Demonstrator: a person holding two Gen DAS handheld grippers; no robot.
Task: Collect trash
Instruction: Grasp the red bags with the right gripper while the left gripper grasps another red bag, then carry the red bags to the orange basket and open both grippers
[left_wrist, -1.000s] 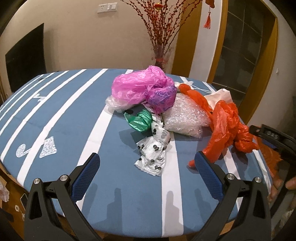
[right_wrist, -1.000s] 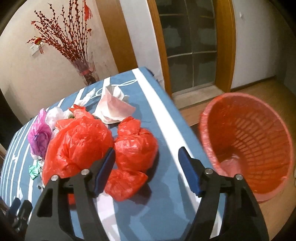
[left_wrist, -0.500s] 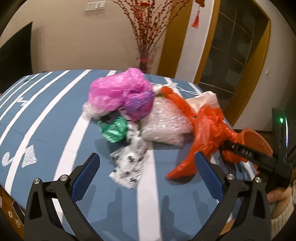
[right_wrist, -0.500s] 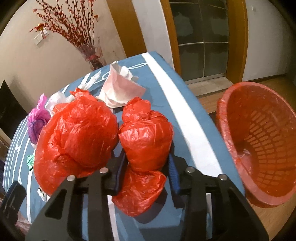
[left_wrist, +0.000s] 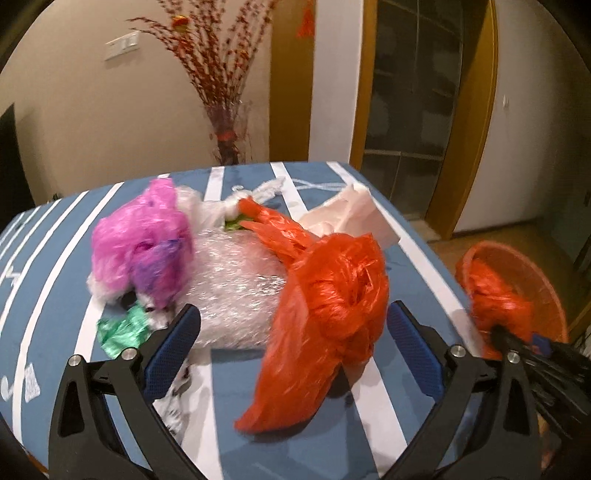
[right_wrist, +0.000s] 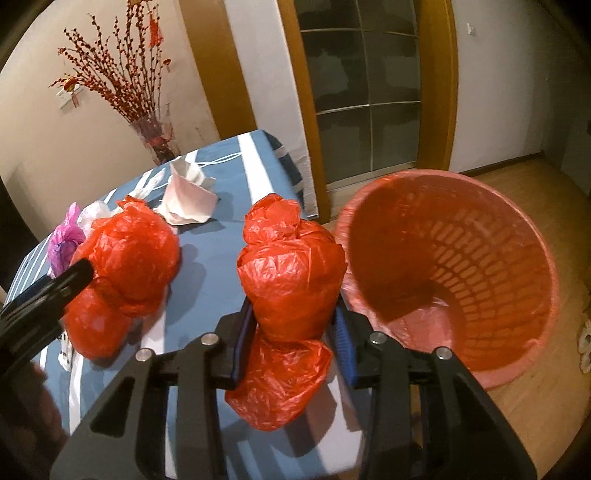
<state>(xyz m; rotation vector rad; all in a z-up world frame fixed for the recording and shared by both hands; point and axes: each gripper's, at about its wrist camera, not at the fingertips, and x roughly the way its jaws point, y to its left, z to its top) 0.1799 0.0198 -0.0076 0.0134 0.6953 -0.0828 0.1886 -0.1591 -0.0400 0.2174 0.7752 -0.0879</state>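
beside basket rim (right_wrist: 546, 258), clamped red bag (right_wrist: 291, 280)

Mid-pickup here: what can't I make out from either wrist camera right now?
- Left wrist view: pink bag and bubble wrap are motion-blurred.
- Right wrist view: the held red bag hides the right gripper pads' contact.
- Basket bottom is shadowed; contents unclear.
- Green scrap is partly behind the left gripper.
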